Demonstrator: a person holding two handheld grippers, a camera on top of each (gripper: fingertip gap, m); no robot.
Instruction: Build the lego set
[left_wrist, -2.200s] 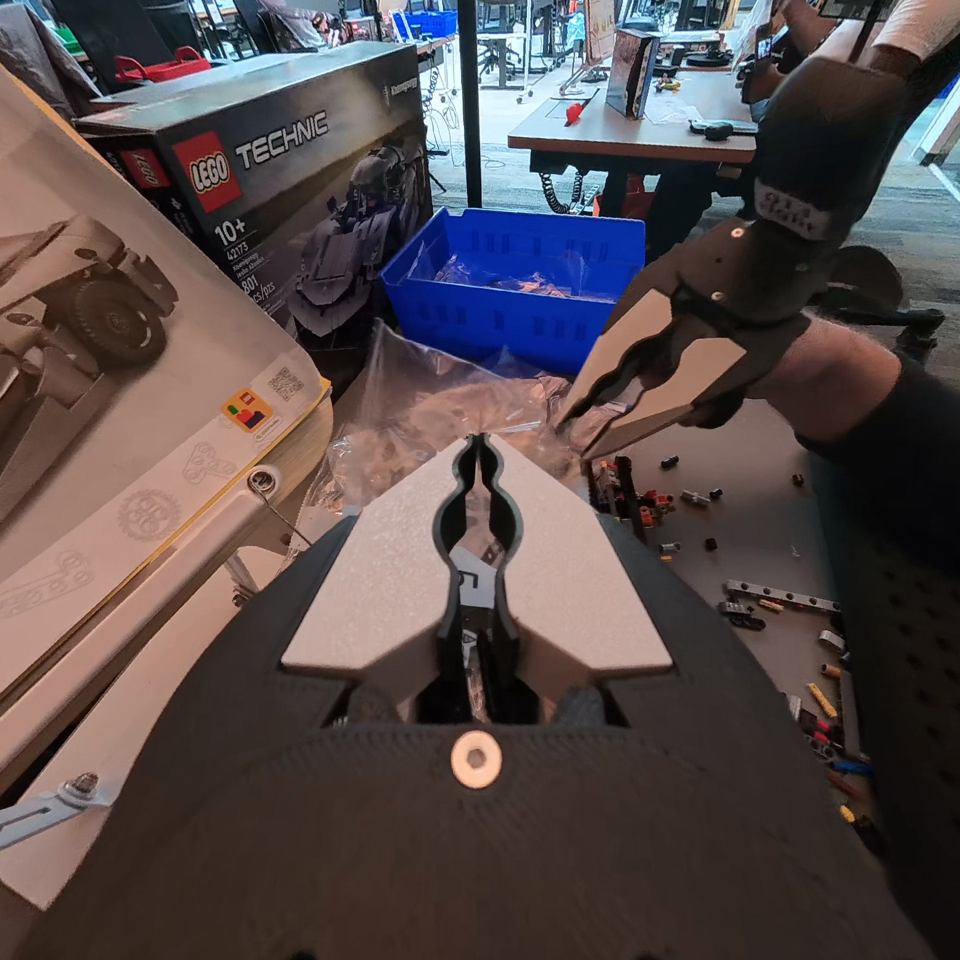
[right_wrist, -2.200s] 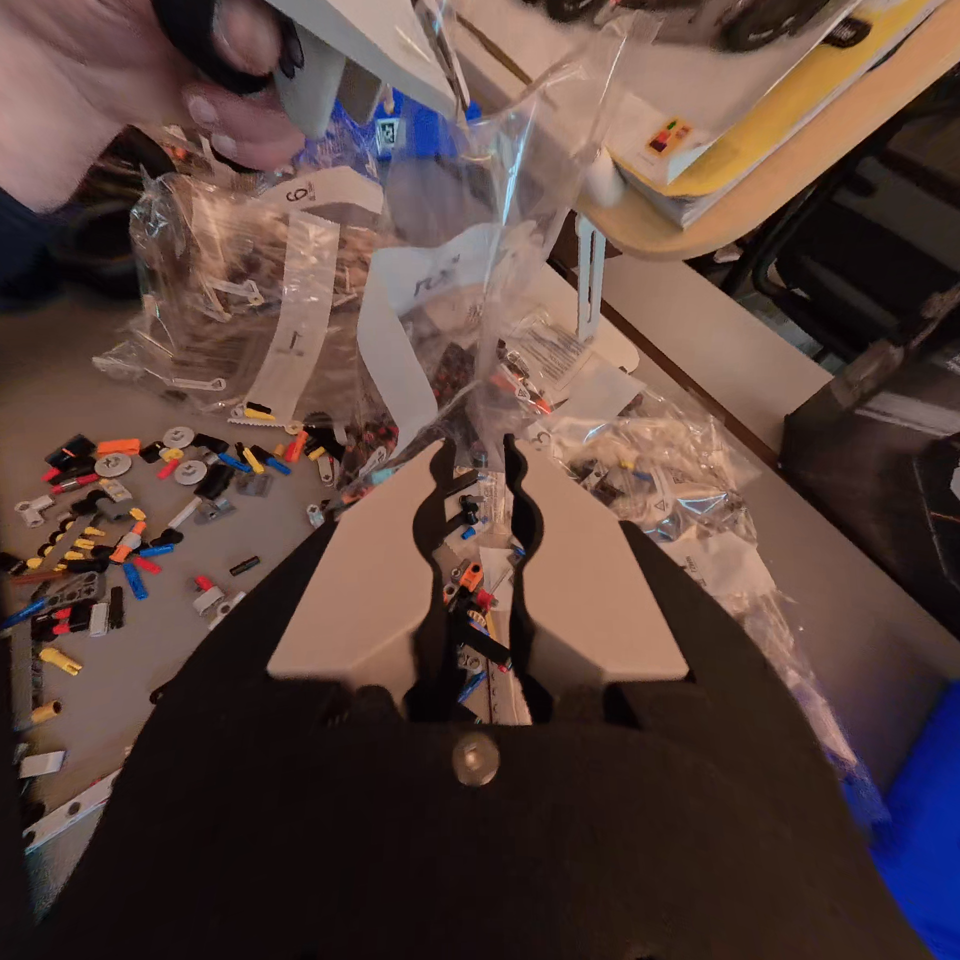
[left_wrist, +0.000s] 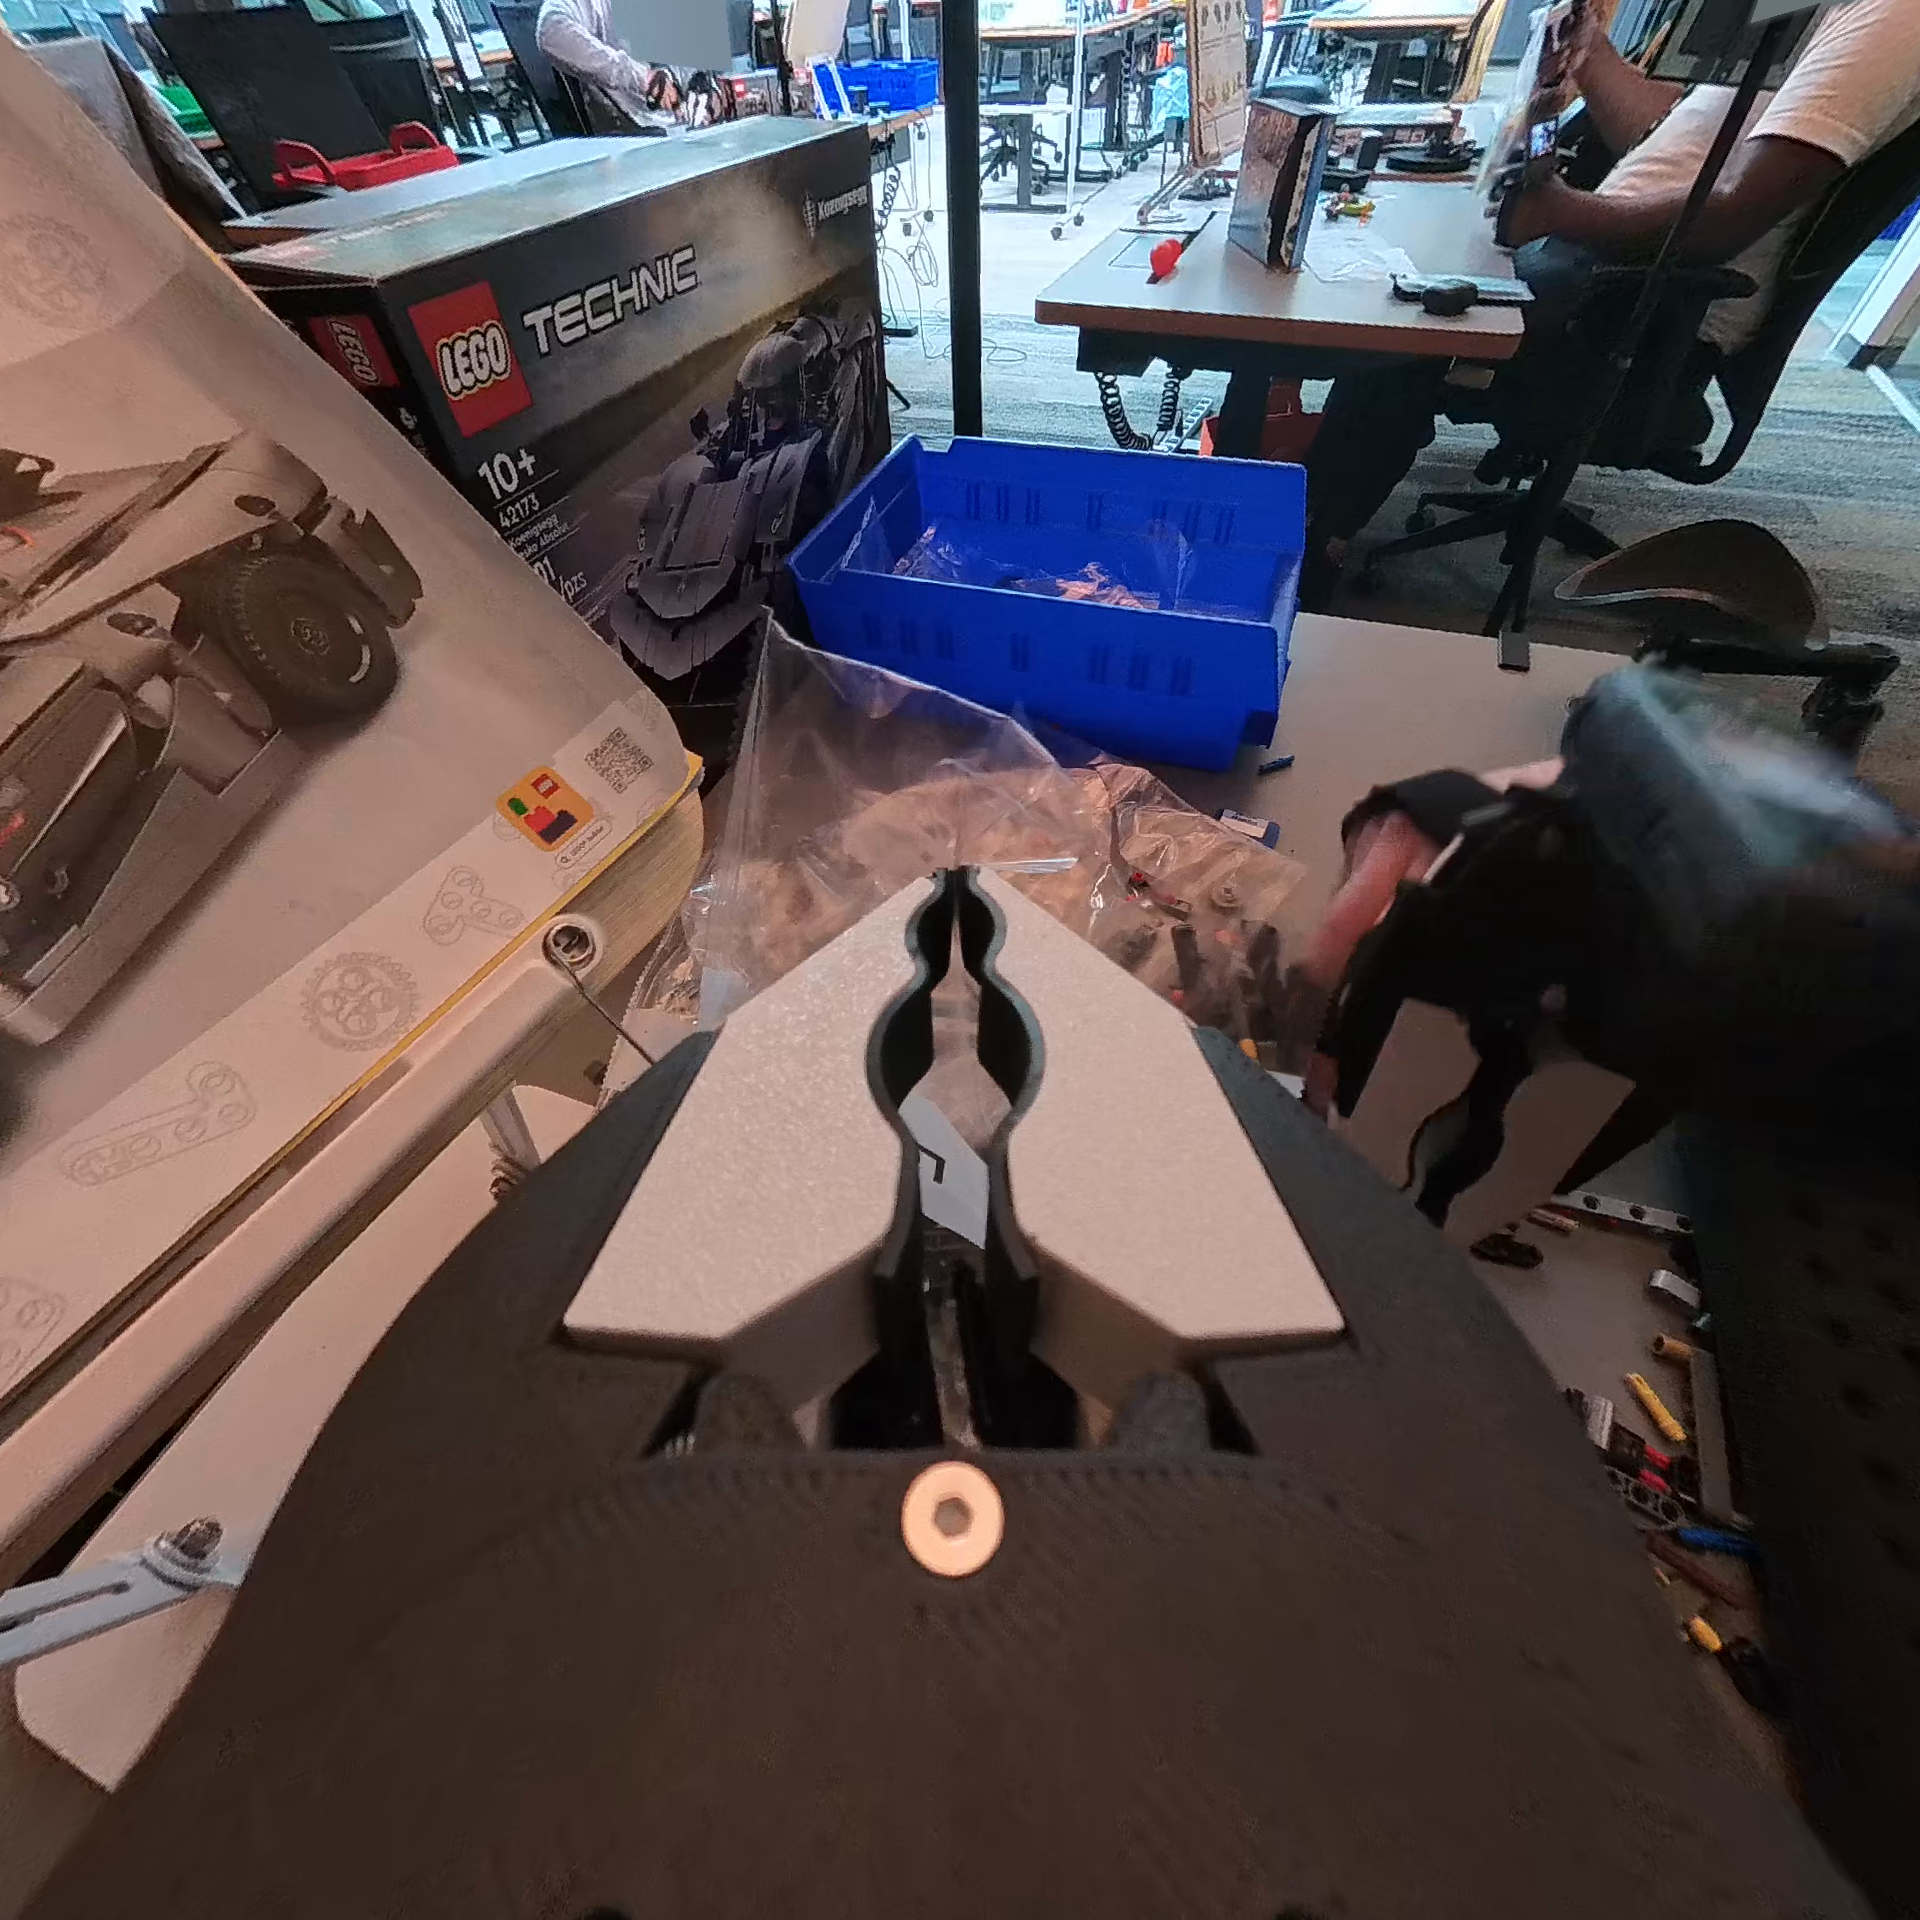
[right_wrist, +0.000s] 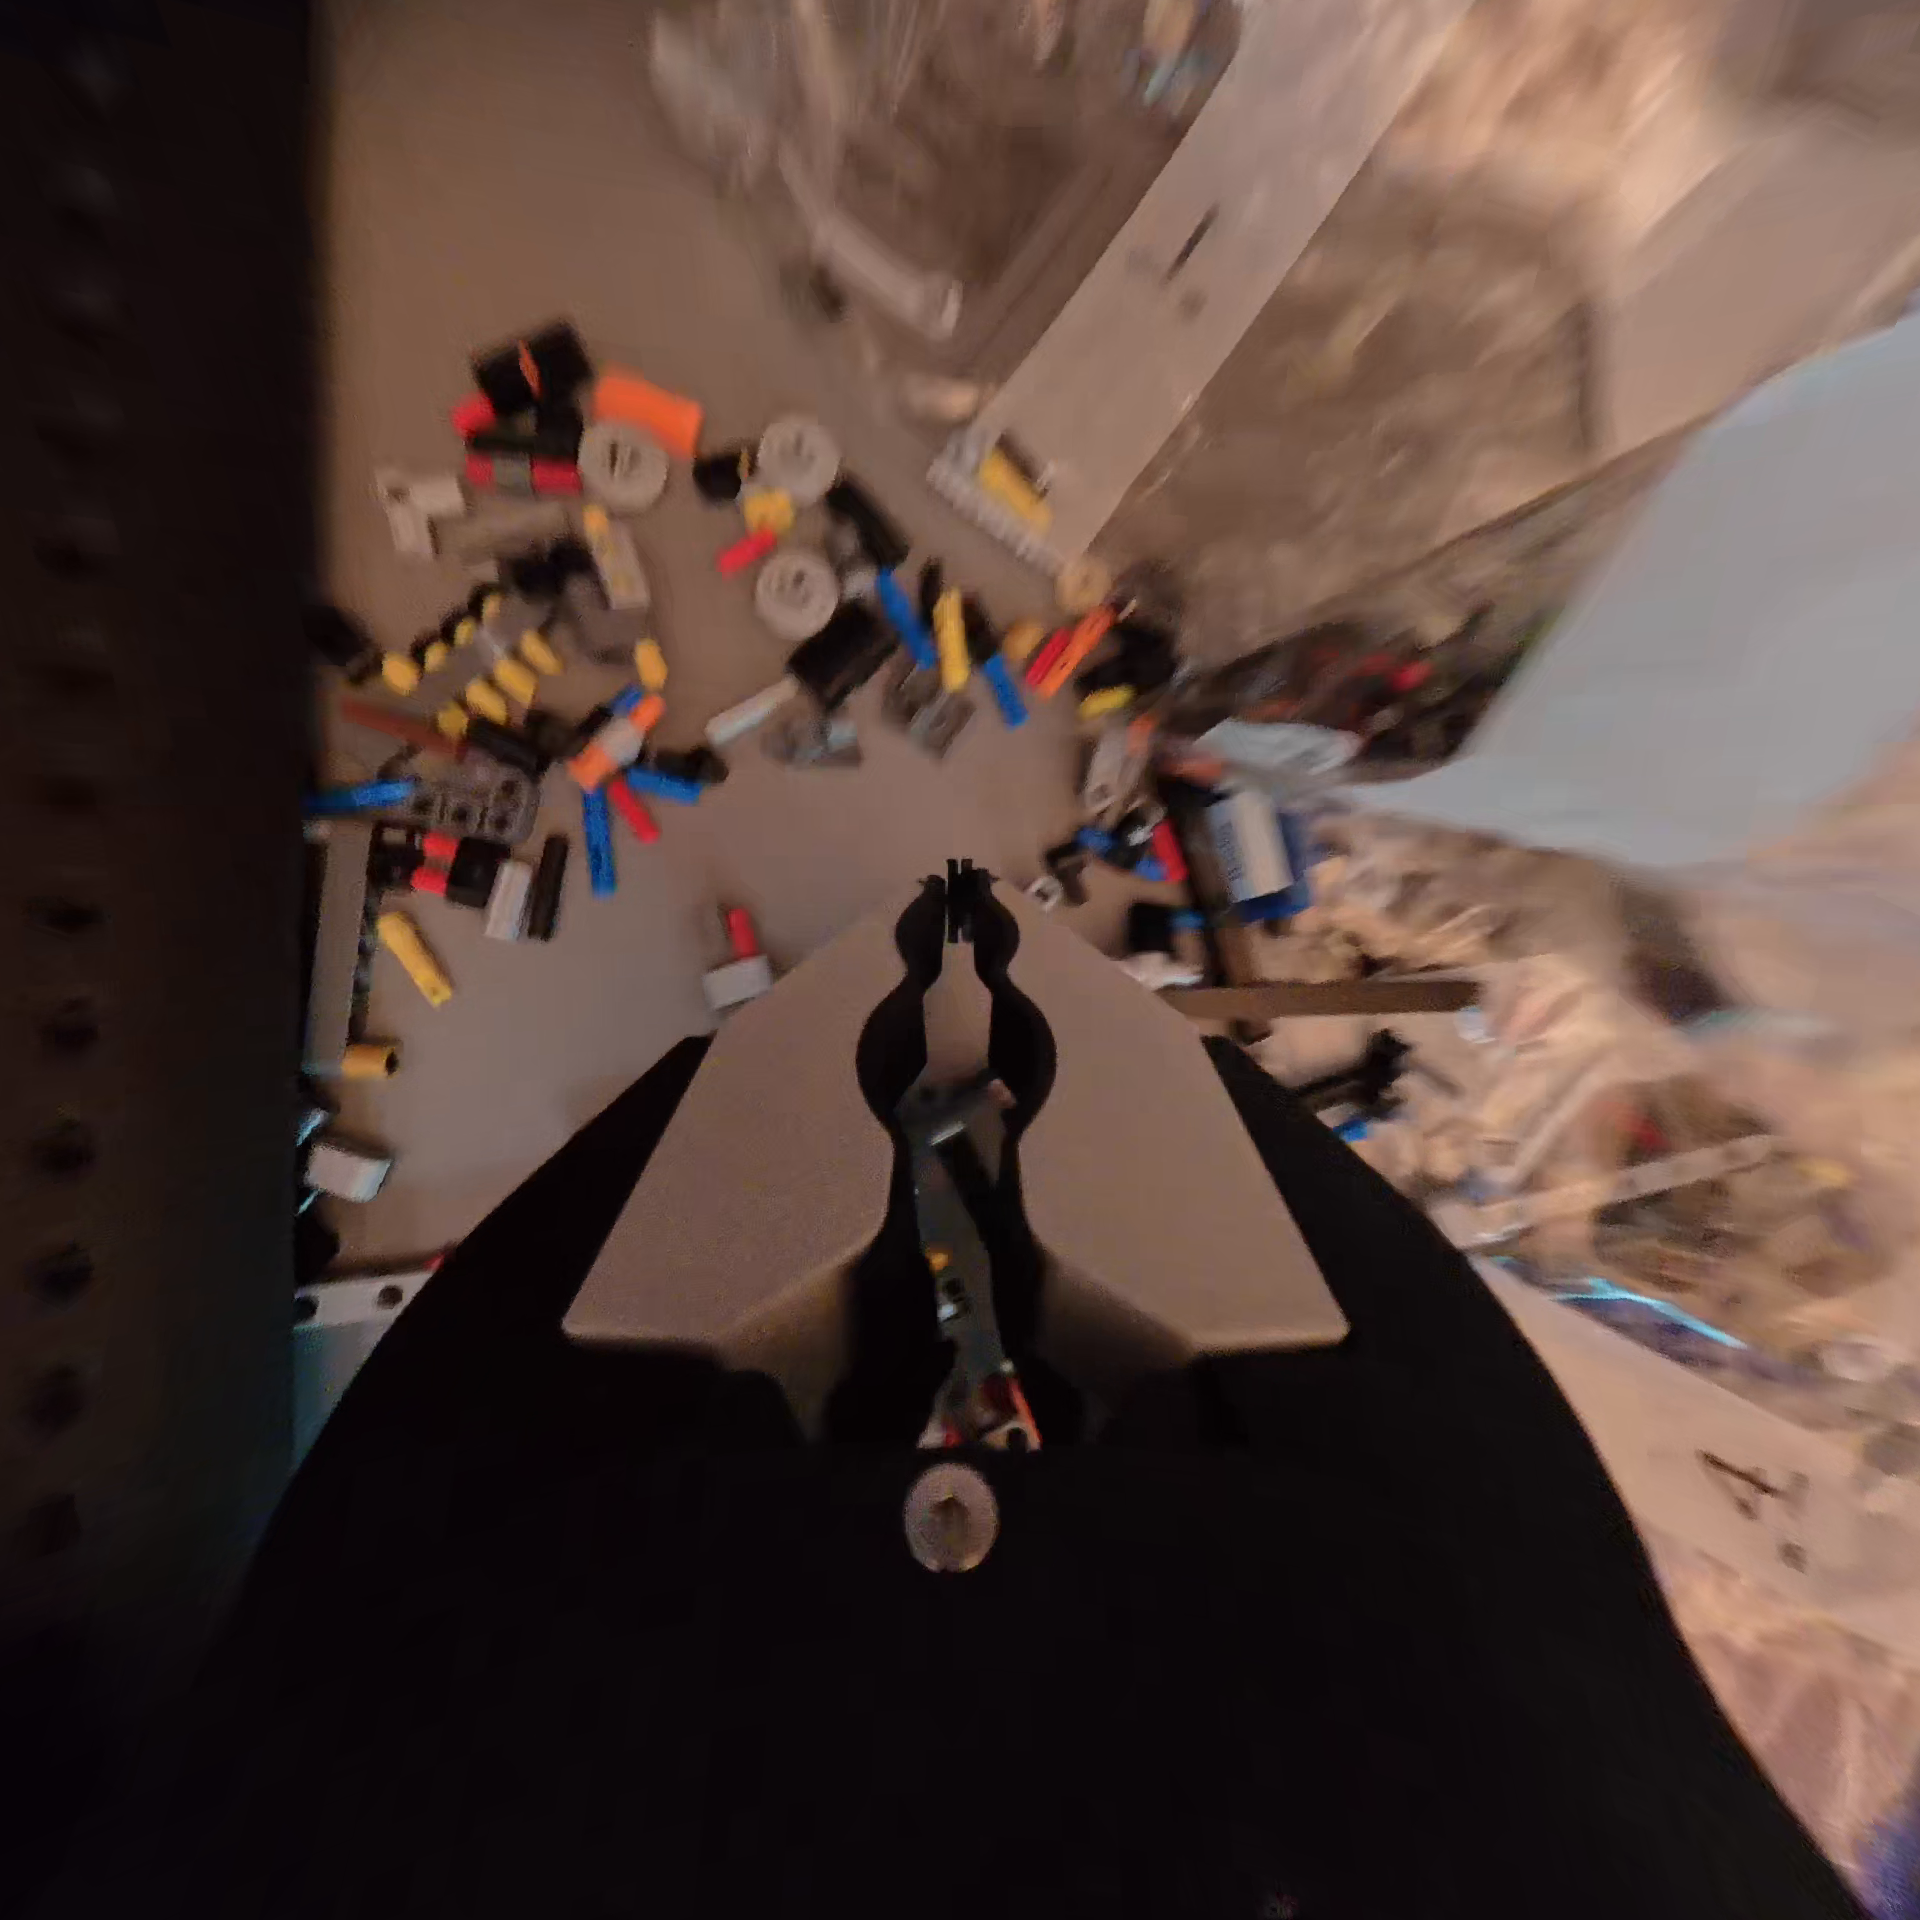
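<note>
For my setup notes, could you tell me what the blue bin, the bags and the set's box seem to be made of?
Blue bin: looks like rigid moulded plastic, with a smooth, slightly shiny wall and slotted sides.
Bags: thin clear plastic film, see-through, creased and glinting.
Box: apparently printed cardboard with a satin sheen, judging by its sharp folded edges.

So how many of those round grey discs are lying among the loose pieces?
3 grey discs: one just below the orange piece, one to its right, one below that. More may hide under the blurred plastic bags.
</note>
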